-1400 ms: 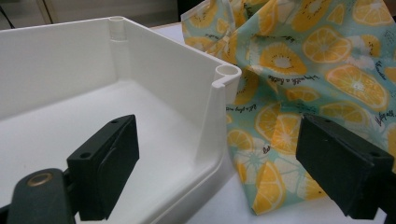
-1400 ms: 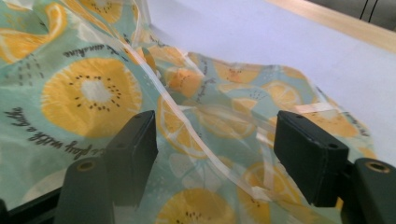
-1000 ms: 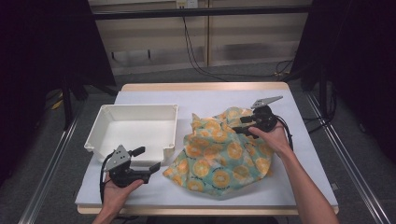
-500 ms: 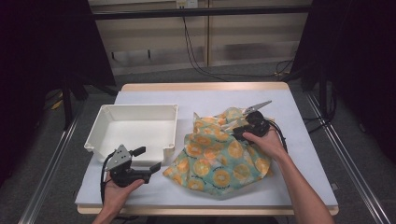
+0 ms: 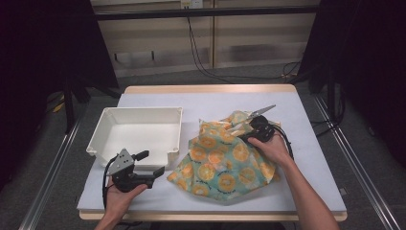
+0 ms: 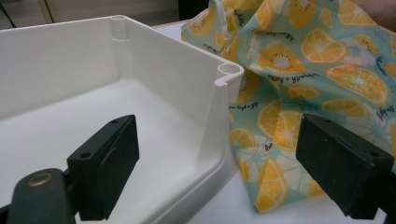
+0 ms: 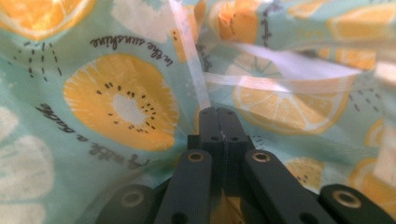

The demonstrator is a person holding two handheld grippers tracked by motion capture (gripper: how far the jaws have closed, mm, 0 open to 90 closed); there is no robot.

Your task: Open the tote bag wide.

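So nearest to me, my left tongs (image 5: 152, 164) are sitting low at the front left of the table (image 5: 306, 103), held in my left hand (image 5: 119, 196), jaws spread wide and holding nothing. Looking along them, one jaw lines up in front of the inside of the white bin (image 6: 140, 107) and the other in front of the cloth (image 6: 317, 65), with the bin's near corner post between them. They aren't touching either one as far as I can tell.

The bin (image 5: 139, 129) is a shallow white rectangular tub on the left half of the table, nothing inside it.

Just to its right is the cloth (image 5: 225, 163), teal with orange-slice print, lying in a rumpled heap around the middle of the table. Its left edge comes right up beside the bin's wall.

A bit further back, my right hand (image 5: 270, 148) has the right tongs (image 5: 238, 127) down on the far upper part of the cloth. They're clenched tight, jaws pressed together, pinching a fold of the cloth (image 7: 116, 102) right by a pale hem strip.

Behind the table there's grey floor with black cables (image 5: 210, 72) running across it.
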